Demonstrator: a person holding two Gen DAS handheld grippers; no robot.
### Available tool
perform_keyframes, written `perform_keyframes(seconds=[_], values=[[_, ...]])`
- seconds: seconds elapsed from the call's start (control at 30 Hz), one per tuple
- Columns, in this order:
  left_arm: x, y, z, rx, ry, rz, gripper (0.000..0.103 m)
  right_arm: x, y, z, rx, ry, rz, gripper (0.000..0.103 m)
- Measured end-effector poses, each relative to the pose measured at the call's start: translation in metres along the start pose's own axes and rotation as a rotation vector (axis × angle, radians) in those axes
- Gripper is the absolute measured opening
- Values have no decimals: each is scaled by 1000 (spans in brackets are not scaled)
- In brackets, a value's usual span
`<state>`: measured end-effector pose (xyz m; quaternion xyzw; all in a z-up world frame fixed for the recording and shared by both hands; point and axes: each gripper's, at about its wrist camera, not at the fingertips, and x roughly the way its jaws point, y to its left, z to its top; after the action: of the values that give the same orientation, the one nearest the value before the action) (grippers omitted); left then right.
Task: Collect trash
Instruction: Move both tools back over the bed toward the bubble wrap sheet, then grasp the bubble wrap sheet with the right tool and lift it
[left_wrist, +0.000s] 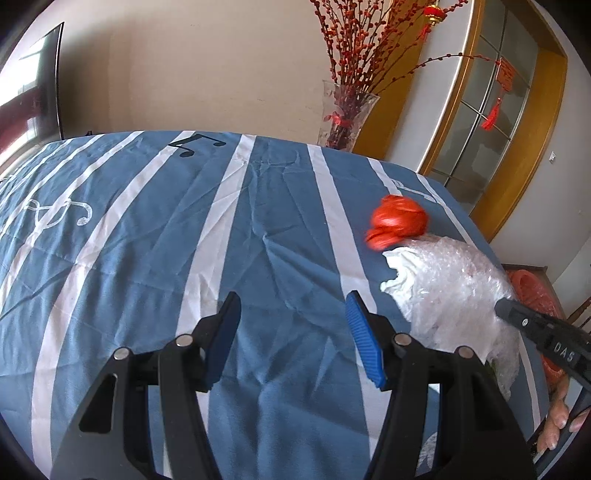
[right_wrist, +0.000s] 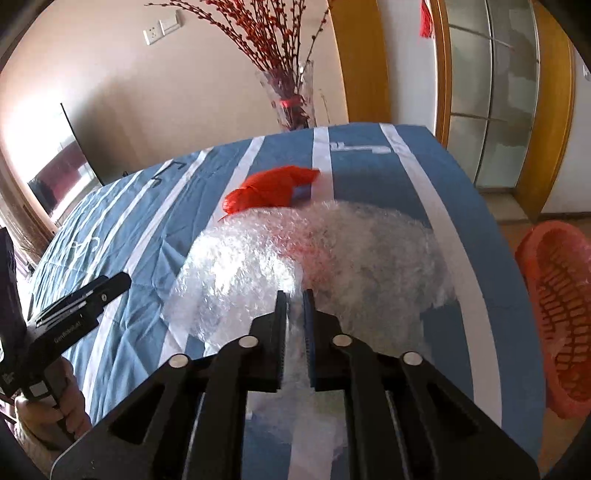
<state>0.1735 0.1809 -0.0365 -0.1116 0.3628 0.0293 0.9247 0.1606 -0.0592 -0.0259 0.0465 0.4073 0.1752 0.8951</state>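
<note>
A large crumpled sheet of clear bubble wrap (right_wrist: 306, 254) lies on the blue striped tablecloth (right_wrist: 147, 221). My right gripper (right_wrist: 294, 295) is shut on its near edge. A red crumpled plastic bag (right_wrist: 269, 190) lies just behind it; it also shows in the left wrist view (left_wrist: 399, 221), beside the bubble wrap (left_wrist: 454, 288) and a white crumpled tissue (left_wrist: 400, 269). My left gripper (left_wrist: 291, 306) is open and empty above the cloth, left of the trash. An orange mesh basket (right_wrist: 557, 314) stands beside the table on the right.
A glass vase with red branches (left_wrist: 347, 114) stands behind the table's far edge. A dark screen (left_wrist: 33, 92) is at the far left. A glass door with a wooden frame (left_wrist: 491, 110) is at the right. The right gripper's body (left_wrist: 543, 339) reaches in from the right.
</note>
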Motion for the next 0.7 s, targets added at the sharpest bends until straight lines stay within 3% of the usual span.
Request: perform_keyframes(seconds=[0.1,0.23,0.3,0.37,0.7], values=[[-1,-2,-1,8,-1,1,59,-2,0,-9,-14,8,-4,35],[-1,-2,-2,3,2,0,59,-3,-2,-21,-33,23,-16,37],[-3,-3,-2,3,1,-1,59,-4,-5,-25,-29,29,-11,33],[-3,-3,-2,3,0,-1,59,-6,-7,-28,-33,31,-11,8],[-5,-12,-1,13,-1,-12,59,-48,-16,-24,-58,-93,-68,4]])
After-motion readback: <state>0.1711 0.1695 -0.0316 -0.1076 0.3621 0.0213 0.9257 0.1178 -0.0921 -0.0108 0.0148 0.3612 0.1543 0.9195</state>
